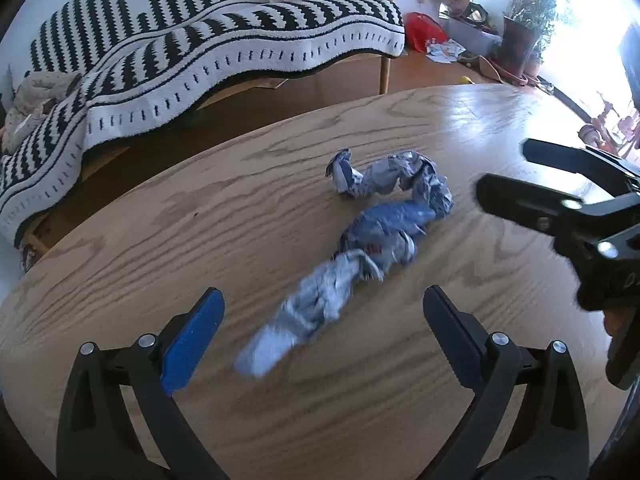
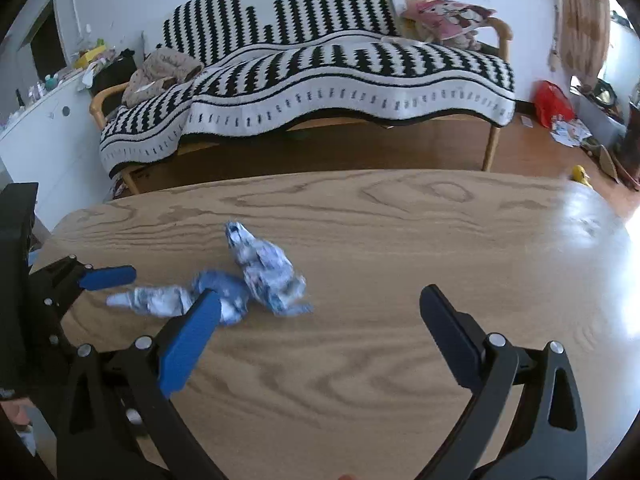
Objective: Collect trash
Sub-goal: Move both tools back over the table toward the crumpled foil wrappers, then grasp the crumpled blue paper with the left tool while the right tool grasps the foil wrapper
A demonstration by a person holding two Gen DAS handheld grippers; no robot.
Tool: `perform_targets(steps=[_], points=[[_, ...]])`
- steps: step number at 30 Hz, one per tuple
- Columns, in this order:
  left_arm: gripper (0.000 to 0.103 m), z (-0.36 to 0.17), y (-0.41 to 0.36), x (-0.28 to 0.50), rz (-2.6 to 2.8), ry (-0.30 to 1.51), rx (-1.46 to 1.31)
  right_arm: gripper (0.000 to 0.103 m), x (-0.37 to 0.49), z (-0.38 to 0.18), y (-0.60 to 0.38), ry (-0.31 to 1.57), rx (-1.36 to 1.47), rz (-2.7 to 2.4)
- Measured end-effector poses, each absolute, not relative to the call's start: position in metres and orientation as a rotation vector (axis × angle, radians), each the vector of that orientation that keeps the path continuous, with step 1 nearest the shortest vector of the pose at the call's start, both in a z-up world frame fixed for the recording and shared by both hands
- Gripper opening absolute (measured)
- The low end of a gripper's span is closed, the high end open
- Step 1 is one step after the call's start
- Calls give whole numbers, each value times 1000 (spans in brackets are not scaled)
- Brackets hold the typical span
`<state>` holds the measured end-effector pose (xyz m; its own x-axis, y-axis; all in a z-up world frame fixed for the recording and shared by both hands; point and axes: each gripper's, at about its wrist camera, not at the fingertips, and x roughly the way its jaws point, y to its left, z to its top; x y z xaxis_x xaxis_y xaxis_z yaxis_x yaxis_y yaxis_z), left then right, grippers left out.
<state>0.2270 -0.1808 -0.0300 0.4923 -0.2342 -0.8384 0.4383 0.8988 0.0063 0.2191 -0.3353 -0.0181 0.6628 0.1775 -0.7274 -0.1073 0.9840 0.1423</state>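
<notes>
Hovering over the wooden table [image 1: 160, 248], I hold my left gripper [image 1: 320, 304] spread wide, the near end of a crumpled blue-and-white wrapper [image 1: 372, 236] lying between its fingers. My right gripper [image 2: 320, 304] hangs equally agape, empty, just right of it.

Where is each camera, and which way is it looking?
Left wrist: sits on the left gripper, looking along its open fingers at the crumpled wrapper on the table; the right gripper shows at the right.
Right wrist: sits on the right gripper, facing the table and sofa; the left gripper shows at the left.
Both share the wrapper, table and sofa.
</notes>
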Motion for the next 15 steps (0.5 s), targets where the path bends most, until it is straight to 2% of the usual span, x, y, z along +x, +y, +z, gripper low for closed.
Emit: perform_targets(steps=[11,12,13,15], points=[[96,-41,-182,247,-453,966,228,95,255,-40,-318,856,99,175],[92,-41,-181,248,-458,961,224,94,255,-42,-318,860,100,175],[81,-42,-181,247,-468,960,220,90,256,-43,-318,862,101,179],[74,-43,-182,247,-483,960,216,82,260,-46,-316,872,101,193]])
